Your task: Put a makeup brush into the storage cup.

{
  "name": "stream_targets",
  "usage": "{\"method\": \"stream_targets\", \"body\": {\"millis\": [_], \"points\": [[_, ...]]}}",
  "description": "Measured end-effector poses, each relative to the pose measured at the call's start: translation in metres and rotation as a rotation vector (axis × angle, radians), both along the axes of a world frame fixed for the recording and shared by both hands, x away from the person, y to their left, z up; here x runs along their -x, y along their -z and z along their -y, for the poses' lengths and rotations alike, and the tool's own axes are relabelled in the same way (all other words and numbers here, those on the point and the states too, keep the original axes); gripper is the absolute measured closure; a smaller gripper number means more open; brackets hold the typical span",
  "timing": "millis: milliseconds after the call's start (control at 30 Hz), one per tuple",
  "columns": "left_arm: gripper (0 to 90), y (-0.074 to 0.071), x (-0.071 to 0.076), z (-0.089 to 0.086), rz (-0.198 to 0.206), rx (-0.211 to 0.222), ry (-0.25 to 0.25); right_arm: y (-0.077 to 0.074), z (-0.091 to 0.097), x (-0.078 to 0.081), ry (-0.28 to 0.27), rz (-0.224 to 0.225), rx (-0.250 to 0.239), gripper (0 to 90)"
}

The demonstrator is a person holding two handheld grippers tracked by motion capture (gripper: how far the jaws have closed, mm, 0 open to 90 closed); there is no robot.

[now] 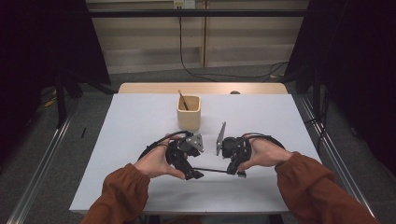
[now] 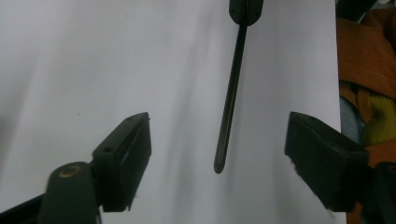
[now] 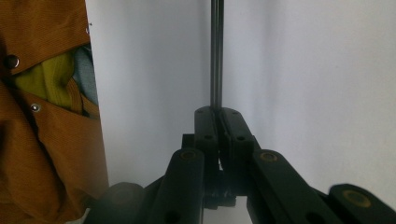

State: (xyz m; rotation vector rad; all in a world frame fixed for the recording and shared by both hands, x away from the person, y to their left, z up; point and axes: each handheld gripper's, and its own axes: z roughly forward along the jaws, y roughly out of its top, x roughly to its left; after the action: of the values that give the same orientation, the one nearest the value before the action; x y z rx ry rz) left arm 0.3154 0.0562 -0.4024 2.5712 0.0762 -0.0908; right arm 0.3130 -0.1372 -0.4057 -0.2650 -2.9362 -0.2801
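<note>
A thin dark stick [image 1: 212, 170], which looks like a pair of chopsticks held together, lies level just above the white table [image 1: 140, 121] between my two grippers. My right gripper [image 1: 232, 171] is shut on one end of it; in the right gripper view the jaws [image 3: 218, 112] pinch the stick [image 3: 216, 51], which runs straight away from them. My left gripper [image 1: 194, 175] stands open around the other end. In the left gripper view the stick's free end [image 2: 231, 102] hangs in the gap of that gripper [image 2: 217, 119], touching neither pad.
A tan square cup [image 1: 188, 113] stands behind the grippers at mid-table with a wooden stick [image 1: 182, 99] leaning in it. The person's orange sleeves [image 1: 308, 182] come in from the near edge. Orange clothing [image 2: 364, 56] lies past the table's near edge.
</note>
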Motion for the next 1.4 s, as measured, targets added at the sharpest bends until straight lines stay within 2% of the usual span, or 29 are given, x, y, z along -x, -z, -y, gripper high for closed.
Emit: {"method": "stream_targets", "body": {"millis": [133, 200, 233, 333, 467, 567, 667, 700, 767, 867, 900, 1000, 1167, 1233, 1333, 1367, 1400], "points": [[36.2, 0.000, 0.001, 0.001, 0.017, -0.013, 0.010, 0.001, -0.002, 0.000, -0.010, 0.006, 0.000, 86.4], [39.0, 0.001, 0.002, 0.003, 0.016, -0.039, 0.019, 0.001, -0.003, 0.000, -0.005, -0.001, -0.001, 86.5], [44.8, 0.001, 0.002, 0.004, 0.012, -0.039, 0.029, 0.001, -0.003, 0.000, -0.002, 0.004, -0.007, 86.4], [49.7, 0.003, 0.001, 0.005, 0.001, -0.048, 0.021, 0.002, -0.004, 0.000, 0.000, 0.003, -0.004, 86.4], [50.1, 0.004, -0.001, 0.007, -0.021, -0.061, 0.038, 0.002, -0.004, 0.001, -0.005, -0.001, -0.003, 86.4], [56.9, 0.004, -0.002, 0.010, -0.024, -0.082, 0.067, 0.002, -0.004, 0.001, -0.006, -0.008, 0.000, 86.4], [64.0, 0.007, -0.002, 0.012, -0.034, -0.081, 0.055, 0.003, -0.006, 0.002, -0.009, -0.009, 0.000, 86.5], [65.6, 0.007, -0.003, 0.012, -0.040, -0.088, 0.069, 0.003, -0.007, 0.001, -0.017, -0.003, -0.006, 86.5], [67.5, 0.007, -0.005, 0.013, -0.039, -0.095, 0.070, 0.003, -0.009, 0.002, -0.014, -0.015, 0.001, 86.5], [68.7, 0.009, -0.004, 0.014, -0.058, -0.106, 0.067, 0.004, -0.009, 0.000, -0.014, -0.011, -0.005, 86.5], [68.9, 0.009, -0.006, 0.015, -0.036, -0.115, 0.080, 0.004, -0.009, -0.001, -0.020, 0.007, -0.013, 86.5], [70.5, 0.012, -0.006, 0.015, -0.055, -0.111, 0.059, 0.003, -0.008, 0.000, -0.009, -0.009, -0.013, 86.5], [75.3, 0.013, -0.008, 0.017, -0.038, -0.134, 0.087, 0.003, -0.007, -0.001, -0.012, -0.001, -0.016, 86.4], [80.0, 0.014, -0.007, 0.017, -0.051, -0.130, 0.084, 0.003, -0.007, -0.001, -0.004, -0.001, -0.012, 86.4], [82.4, 0.016, -0.006, 0.018, -0.058, -0.122, 0.075, 0.003, -0.005, -0.002, -0.004, 0.001, -0.019, 86.4], [82.7, 0.015, -0.007, 0.018, -0.045, -0.134, 0.093, 0.003, -0.005, -0.001, -0.002, -0.001, -0.022, 86.4], [83.1, 0.016, -0.006, 0.019, -0.062, -0.135, 0.097, 0.003, -0.005, -0.001, -0.002, -0.004, -0.022, 86.4]]}}
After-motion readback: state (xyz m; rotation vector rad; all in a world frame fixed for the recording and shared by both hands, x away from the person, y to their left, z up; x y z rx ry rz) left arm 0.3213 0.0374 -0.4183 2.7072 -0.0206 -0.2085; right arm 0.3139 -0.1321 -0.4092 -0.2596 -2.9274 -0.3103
